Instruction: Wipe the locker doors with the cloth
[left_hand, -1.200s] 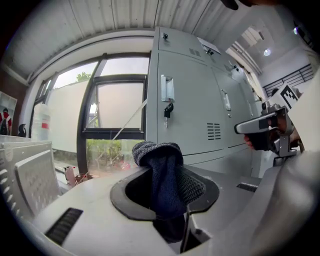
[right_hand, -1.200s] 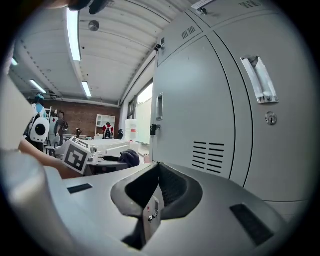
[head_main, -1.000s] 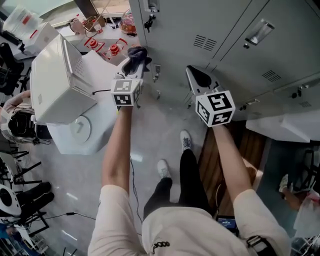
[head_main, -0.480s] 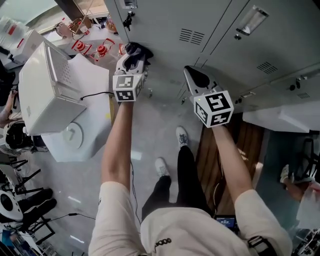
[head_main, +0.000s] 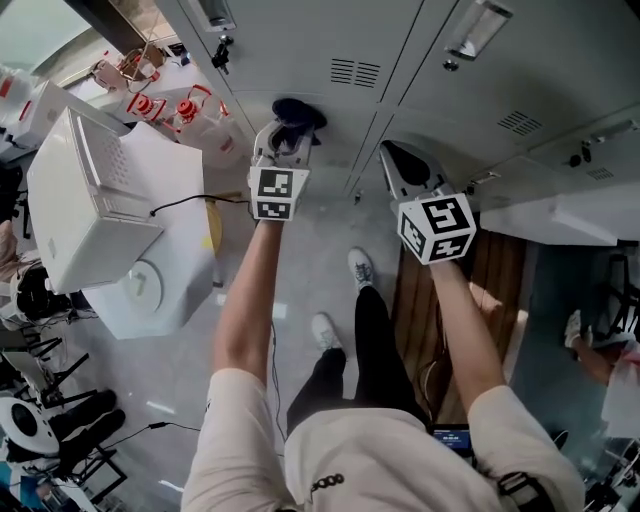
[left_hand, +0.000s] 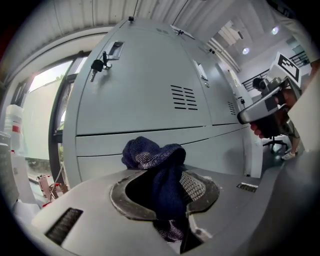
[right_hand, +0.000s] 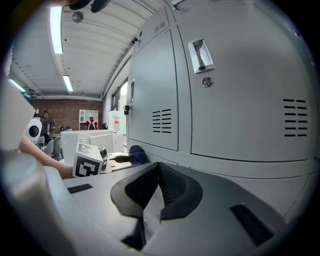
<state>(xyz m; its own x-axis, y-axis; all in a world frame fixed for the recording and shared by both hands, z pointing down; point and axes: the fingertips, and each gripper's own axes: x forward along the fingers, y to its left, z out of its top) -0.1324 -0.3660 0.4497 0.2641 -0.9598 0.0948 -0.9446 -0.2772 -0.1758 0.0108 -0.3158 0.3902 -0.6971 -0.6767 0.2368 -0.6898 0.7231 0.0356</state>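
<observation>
Head view: the left claw (head_main: 290, 135) grasps the dark blue cloth (head_main: 298, 112) close against a grey locker door (head_main: 300, 45); the right claw (head_main: 397, 158) hangs near this door, further right; left gripper view: jaws clenched on the cloth; right gripper view: jaws closed together, empty.

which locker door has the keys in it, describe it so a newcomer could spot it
Start at the bank of grey lockers and take the upper door at its left end, the one the left gripper faces with the dark blue cloth. A bunch of keys hangs from its lock beside the recessed handle; the next door's lock is bare.
</observation>
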